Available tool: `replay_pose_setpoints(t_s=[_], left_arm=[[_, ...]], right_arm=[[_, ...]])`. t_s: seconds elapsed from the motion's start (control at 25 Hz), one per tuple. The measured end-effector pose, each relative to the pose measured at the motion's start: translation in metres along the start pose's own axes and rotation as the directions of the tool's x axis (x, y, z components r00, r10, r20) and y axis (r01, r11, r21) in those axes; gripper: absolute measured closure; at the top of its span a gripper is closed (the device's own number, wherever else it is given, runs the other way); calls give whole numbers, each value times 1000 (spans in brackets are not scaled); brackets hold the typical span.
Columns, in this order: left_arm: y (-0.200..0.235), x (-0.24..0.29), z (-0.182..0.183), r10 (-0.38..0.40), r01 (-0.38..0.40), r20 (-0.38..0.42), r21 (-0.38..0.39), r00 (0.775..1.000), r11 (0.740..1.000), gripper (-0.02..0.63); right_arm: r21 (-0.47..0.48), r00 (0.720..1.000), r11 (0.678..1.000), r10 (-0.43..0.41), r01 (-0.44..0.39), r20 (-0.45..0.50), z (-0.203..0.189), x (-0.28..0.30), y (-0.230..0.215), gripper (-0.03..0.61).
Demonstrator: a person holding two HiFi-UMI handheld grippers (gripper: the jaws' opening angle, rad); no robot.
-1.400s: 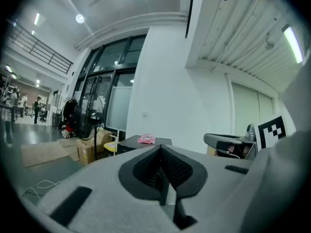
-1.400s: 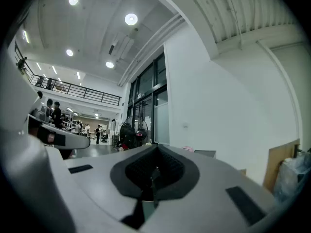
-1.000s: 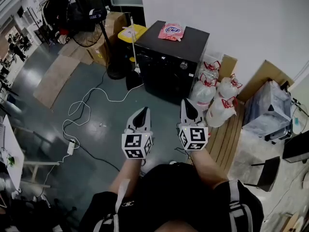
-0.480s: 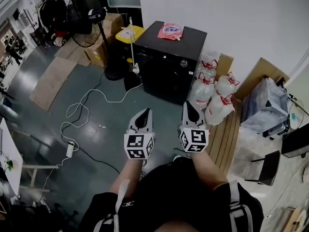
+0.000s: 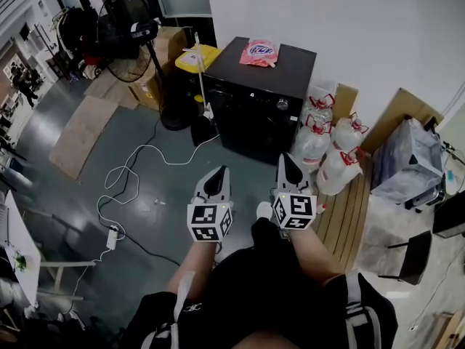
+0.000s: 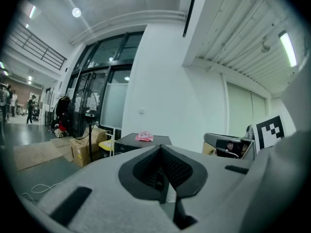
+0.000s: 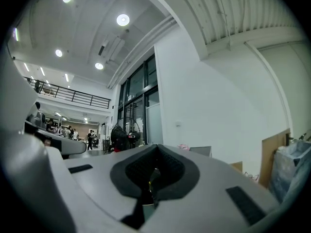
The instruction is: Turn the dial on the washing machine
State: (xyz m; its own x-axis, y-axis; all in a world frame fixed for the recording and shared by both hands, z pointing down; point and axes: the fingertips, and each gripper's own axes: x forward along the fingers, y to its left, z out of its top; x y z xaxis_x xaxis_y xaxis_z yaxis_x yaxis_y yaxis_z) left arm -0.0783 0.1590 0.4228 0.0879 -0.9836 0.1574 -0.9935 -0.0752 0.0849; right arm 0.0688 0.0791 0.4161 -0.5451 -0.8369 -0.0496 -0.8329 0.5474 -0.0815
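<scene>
The black washing machine [image 5: 261,97] stands against the white wall ahead, with its small silver dial [image 5: 282,105] on the upper front at the right. A pink packet [image 5: 260,51] lies on its top. My left gripper [image 5: 216,176] and right gripper [image 5: 285,165] are held side by side well short of the machine, both shut with nothing between the jaws. In the left gripper view the machine's top [image 6: 141,140] with the pink packet [image 6: 143,136] shows beyond the shut jaws. The right gripper view shows only a sliver of the machine [image 7: 200,151].
White tied bags [image 5: 325,151] sit right of the machine on a wooden pallet [image 5: 350,206]. A black standing fan [image 5: 127,35], cardboard boxes [image 5: 160,67] and a yellow-lidded bin [image 5: 196,55] are to its left. A white cable [image 5: 134,177] and power strip [image 5: 112,236] lie on the grey floor.
The machine has slipped slightly down and right in the head view. Both grippers keep their place in the head view and stay shut. A foot now shows between the grippers.
</scene>
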Motion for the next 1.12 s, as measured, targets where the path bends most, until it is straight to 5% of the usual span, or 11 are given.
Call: replay_pose_setpoints(t_s=[0.72,1.12], left_arm=[[53,296,32,-44,45,-86,13,995,999,611],[71,369,17,-65,64,-166,-12,984,998,611]], right_arm=[[65,997,997,-30,35,-73,-33,259,-132,571],[89,982,992,-68,85,-179,-81,312,-166,571]])
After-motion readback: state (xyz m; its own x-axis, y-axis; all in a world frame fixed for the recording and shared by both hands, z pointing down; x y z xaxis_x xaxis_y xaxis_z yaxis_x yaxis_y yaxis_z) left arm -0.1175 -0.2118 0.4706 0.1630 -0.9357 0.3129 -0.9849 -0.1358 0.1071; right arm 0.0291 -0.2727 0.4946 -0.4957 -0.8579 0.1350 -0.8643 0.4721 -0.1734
